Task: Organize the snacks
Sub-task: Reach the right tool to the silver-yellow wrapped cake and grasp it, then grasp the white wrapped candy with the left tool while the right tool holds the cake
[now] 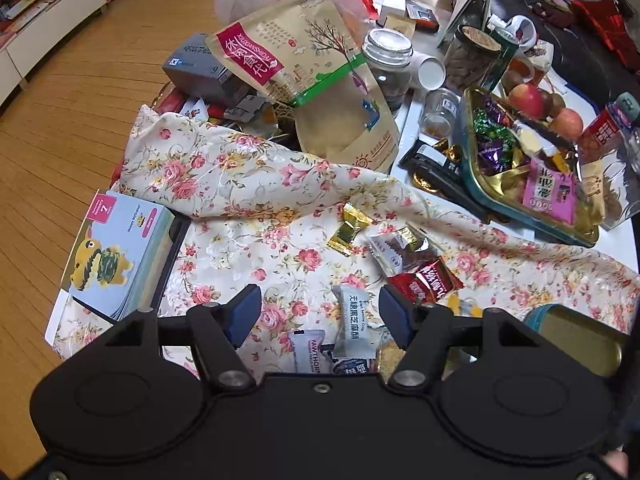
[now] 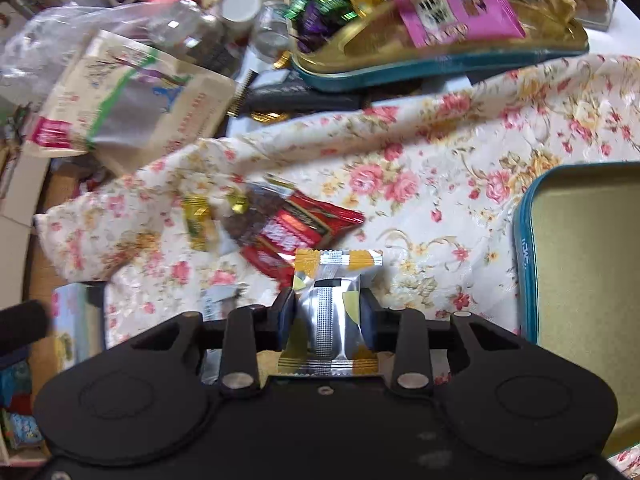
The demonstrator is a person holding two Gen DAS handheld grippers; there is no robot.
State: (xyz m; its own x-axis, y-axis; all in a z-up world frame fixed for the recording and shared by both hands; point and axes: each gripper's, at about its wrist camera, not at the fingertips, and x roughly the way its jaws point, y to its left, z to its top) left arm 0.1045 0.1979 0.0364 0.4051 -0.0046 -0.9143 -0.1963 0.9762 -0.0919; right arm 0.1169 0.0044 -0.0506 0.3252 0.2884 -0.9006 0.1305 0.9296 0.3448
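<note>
Flowered cloth (image 1: 248, 184) covers the near part of the table, with clutter behind it. At the far right edge the gold tray (image 1: 500, 196) already holds many sweets. Beside my right gripper (image 2: 327, 312) stands the empty tin (image 2: 580, 280), waiting. These tongs are clenched on a silver-and-yellow packet (image 2: 334, 312). My left gripper (image 1: 318, 312) is released, its jaws on either side of a grey sesame packet (image 1: 352, 320) without pressing it. Red packets (image 1: 424, 280) and a gold candy (image 1: 348, 228) lie loose mid-cloth, so I judge much remains.

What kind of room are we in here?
Likely a home living room: warm wooden plank floor, low white cabinet along the wall, and a cluttered table under a cream floral tablecloth.
</note>
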